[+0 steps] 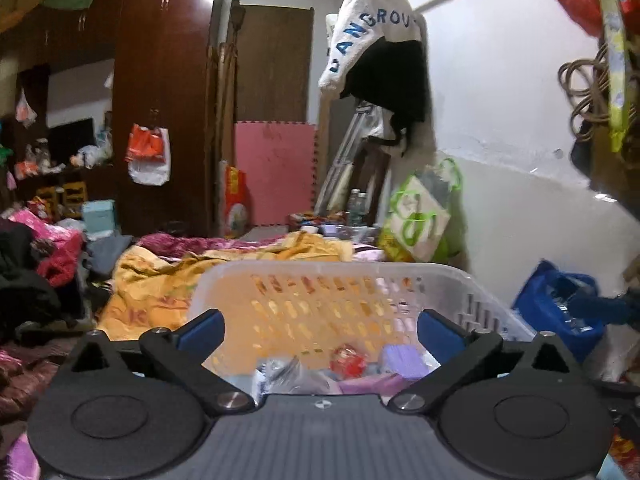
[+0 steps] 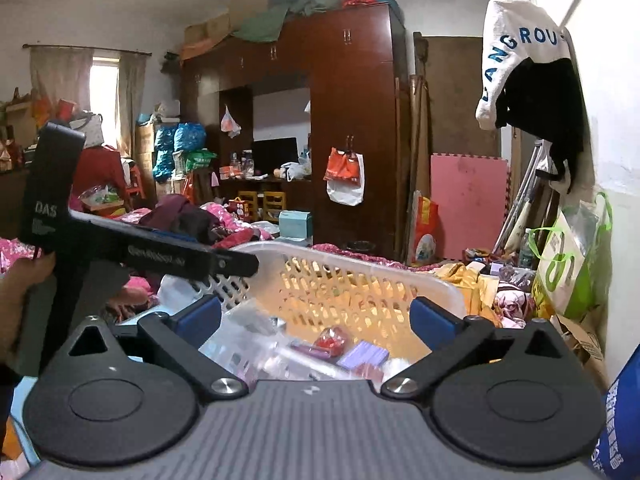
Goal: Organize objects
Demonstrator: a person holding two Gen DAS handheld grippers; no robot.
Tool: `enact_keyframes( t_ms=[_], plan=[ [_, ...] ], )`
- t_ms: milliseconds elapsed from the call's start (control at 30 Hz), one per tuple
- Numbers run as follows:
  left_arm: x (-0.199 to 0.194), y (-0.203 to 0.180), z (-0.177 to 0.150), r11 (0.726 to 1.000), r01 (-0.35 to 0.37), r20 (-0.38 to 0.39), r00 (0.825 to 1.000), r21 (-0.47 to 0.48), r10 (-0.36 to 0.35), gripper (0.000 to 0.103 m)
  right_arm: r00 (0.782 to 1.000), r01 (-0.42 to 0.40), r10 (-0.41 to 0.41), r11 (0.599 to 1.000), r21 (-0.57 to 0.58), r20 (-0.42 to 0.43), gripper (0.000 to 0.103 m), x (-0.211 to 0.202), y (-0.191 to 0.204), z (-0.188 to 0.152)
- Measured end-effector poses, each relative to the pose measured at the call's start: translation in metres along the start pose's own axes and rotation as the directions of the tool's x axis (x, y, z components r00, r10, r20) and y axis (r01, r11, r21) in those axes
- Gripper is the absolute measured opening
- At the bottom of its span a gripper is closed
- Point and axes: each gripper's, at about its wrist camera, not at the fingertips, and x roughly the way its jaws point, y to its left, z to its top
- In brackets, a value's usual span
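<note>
A white slotted plastic basket (image 1: 336, 272) sits on the bed just ahead of both grippers; it also shows in the right wrist view (image 2: 360, 268). Inside lie a red packet (image 1: 348, 360), a purple box (image 1: 400, 360) and clear plastic bags (image 1: 288, 372); the red packet (image 2: 330, 338) and purple box (image 2: 364, 354) show from the right too. My left gripper (image 1: 320, 328) is open and empty over the basket's near rim. My right gripper (image 2: 316, 318) is open and empty above the basket. The left gripper's body (image 2: 132, 252) reaches in from the left.
A yellow blanket (image 1: 160, 280) and heaped clothes (image 1: 40, 256) cover the bed. A blue bag (image 1: 560, 312) sits at the right, a green and white bag (image 1: 424, 216) by the wall. A dark wardrobe (image 2: 352, 120) and pink foam mat (image 2: 468, 204) stand behind.
</note>
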Motion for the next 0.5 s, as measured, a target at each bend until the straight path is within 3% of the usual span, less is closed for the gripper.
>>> enact_keyframes(
  t_ms=[200, 367, 500],
  plan=[
    [-0.053, 0.008, -0.045, 0.998, 0.056, 0.072, 0.996, 0.006, -0.057, 0.103, 0.998, -0.049, 0.051, 0.997, 0.052, -0.031, 0.103, -0.019, -0.003, -0.037],
    [-0.097, -0.002, -0.114, 0.997, 0.079, 0.084, 0.993, -0.003, -0.079, 0.100, 0.991, -0.079, 0.087, 0.993, 0.087, -0.104, 0.103, -0.010, 0.000, -0.067],
    [-0.104, -0.003, -0.139, 0.996, 0.084, 0.059, 0.995, -0.015, -0.083, 0.093, 0.984, -0.114, 0.121, 0.992, 0.061, -0.128, 0.099, 0.000, 0.018, -0.077]
  ],
)
